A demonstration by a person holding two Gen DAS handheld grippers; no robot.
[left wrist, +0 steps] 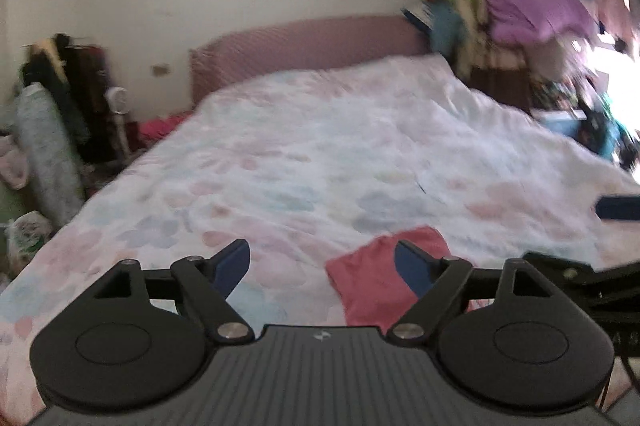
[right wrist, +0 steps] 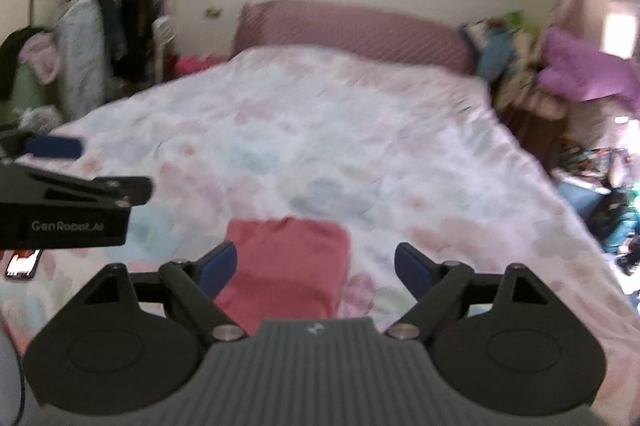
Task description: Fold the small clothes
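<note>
A small pink-red garment (left wrist: pixel 372 282) lies folded flat on the floral bedspread (left wrist: pixel 320 145) near the bed's front edge. It also shows in the right wrist view (right wrist: pixel 284 262). My left gripper (left wrist: pixel 322 266) is open and empty above the bed, with the garment under its right finger. My right gripper (right wrist: pixel 316 266) is open and empty, with the garment under its left finger. Each gripper shows at the edge of the other's view: the right one (left wrist: pixel 616 207) and the left one (right wrist: pixel 54 145).
A pink headboard (left wrist: pixel 308 45) stands at the far end against the wall. Hanging clothes and a rolled mat (left wrist: pixel 44 145) crowd the left side. Piled clothes and boxes (left wrist: pixel 536 13) crowd the right side. A phone (right wrist: pixel 22 264) lies on the bed at the left.
</note>
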